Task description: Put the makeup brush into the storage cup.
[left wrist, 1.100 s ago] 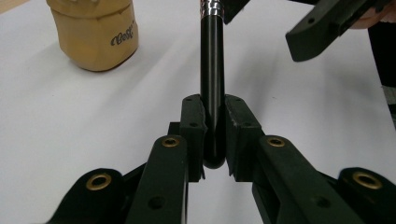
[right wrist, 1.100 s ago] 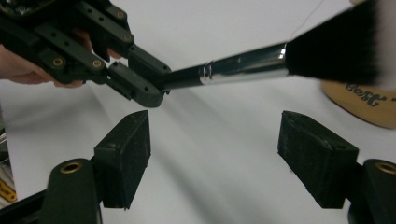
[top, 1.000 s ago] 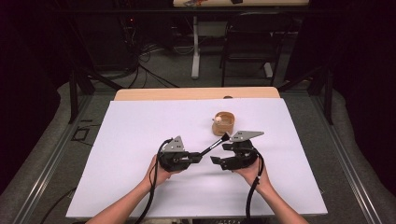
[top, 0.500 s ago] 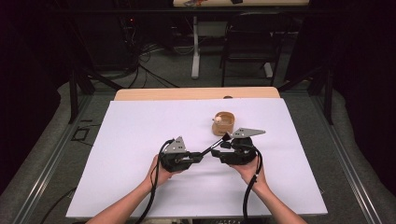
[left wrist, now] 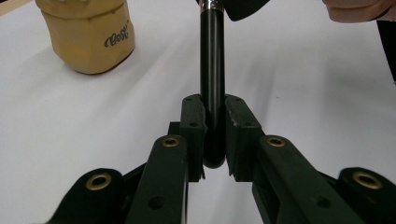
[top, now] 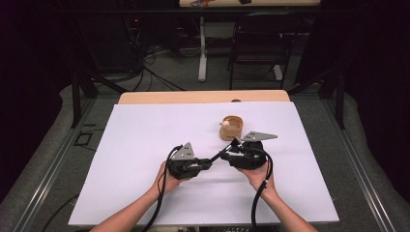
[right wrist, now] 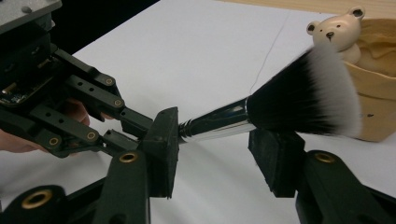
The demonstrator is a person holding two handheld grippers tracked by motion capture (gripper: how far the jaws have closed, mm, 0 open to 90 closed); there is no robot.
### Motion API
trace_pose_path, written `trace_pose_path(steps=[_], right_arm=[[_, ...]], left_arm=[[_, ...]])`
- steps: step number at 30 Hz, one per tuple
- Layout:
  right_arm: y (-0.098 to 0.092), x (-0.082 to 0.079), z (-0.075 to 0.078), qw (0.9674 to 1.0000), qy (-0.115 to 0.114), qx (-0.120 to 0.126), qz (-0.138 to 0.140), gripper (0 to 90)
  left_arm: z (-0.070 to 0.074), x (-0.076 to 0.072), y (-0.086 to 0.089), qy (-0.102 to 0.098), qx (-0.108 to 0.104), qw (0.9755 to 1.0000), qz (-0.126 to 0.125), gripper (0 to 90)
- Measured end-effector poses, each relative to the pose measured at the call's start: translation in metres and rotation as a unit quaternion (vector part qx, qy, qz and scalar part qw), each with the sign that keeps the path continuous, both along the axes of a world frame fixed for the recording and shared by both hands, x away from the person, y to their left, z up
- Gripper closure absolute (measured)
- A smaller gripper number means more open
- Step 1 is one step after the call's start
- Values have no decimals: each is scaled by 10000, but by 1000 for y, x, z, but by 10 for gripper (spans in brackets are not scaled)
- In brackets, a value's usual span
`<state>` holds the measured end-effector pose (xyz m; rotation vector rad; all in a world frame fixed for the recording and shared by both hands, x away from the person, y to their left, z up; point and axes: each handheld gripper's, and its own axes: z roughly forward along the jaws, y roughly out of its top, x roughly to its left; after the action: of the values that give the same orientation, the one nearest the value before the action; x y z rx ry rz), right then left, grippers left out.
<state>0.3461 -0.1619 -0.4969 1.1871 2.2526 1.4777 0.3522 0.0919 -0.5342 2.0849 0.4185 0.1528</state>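
A makeup brush point(right wrist: 299, 95) with a black handle point(left wrist: 212, 56), a silver ferrule and black-and-white bristles is held off the white table. My left gripper point(left wrist: 214, 128) is shut on the handle's end; in the high view it point(top: 209, 164) points right and away. My right gripper point(right wrist: 219, 154) is open, one jaw on each side of the ferrule and the bristle base, not touching them. From above, the brush point(top: 225, 153) bridges the left gripper and the right gripper point(top: 233, 151).
A tan cup point(top: 232, 127) with a small bear figure point(right wrist: 338, 31) on its rim stands just beyond the brush tip, close to the bristles. White paper point(top: 145, 130) covers the table. A chair point(top: 256, 43) and cables stand on the floor beyond the far edge.
The right gripper has turned a little and edged in around the brush head. The left gripper has hardly moved and keeps its hold on the handle.
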Motion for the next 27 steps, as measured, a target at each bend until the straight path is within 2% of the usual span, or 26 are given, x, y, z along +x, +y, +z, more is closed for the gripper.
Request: trace_pose_path(steps=[6,13,21,27], right_arm=[[0,-2,3,10000,-55,20,40,569],[0,-3,5,9998,-130,162,78,614],[-1,-4,8,9984,-7,465,311,709],[2,-6,10,9969,53,562,540,760]], left_arm=[[-2,-1,-3,11,42,10000,-30,796],[-4,-3,-5,7,73,10000,-15,796],[-8,-4,-9,-24,197,9998,-32,793],[-10,-5,-12,-69,290,9995,-62,788]])
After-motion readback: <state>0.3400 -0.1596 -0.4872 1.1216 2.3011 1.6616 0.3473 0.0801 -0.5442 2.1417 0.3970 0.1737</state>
